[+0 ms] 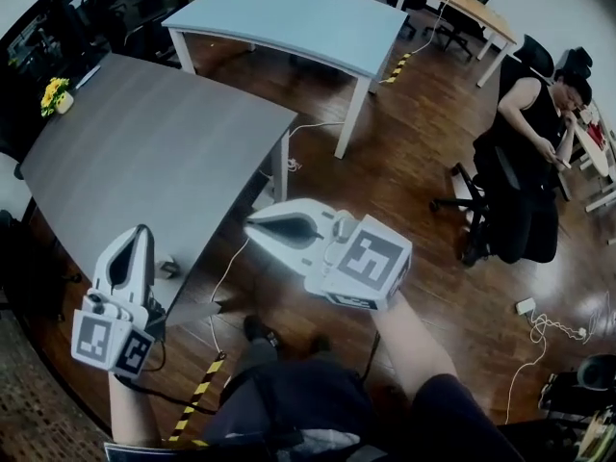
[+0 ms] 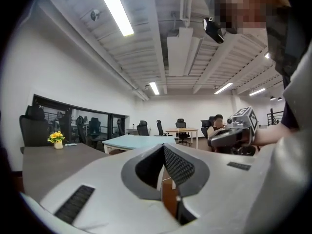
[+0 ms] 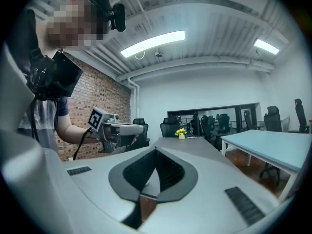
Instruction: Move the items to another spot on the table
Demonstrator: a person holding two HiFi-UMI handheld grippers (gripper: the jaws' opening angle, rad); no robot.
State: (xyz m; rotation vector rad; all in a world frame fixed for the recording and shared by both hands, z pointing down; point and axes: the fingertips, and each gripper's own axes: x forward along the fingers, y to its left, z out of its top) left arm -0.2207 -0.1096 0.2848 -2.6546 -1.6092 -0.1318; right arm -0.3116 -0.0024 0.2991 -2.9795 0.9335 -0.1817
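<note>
Flowerpot point(image 1: 55, 94) stands well apart from left tool point(image 1: 141, 231) and right tool point(image 1: 252, 227)

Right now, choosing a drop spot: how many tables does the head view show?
3: grey table nearest, pale blue table behind it, wooden table top right. Perhaps another at right edge.

A long dark-grey wood-grain table point(image 1: 144, 152) carried a small pot of yellow flowers point(image 1: 55, 94) at its far left corner, and a pale blue table point(image 1: 298, 17) stood beyond it. The white left gripper point(image 1: 141, 231) and right gripper point(image 1: 252, 227) were held by its near end, jaws together, while a person in black point(image 1: 534, 123) sat at the right.
</note>
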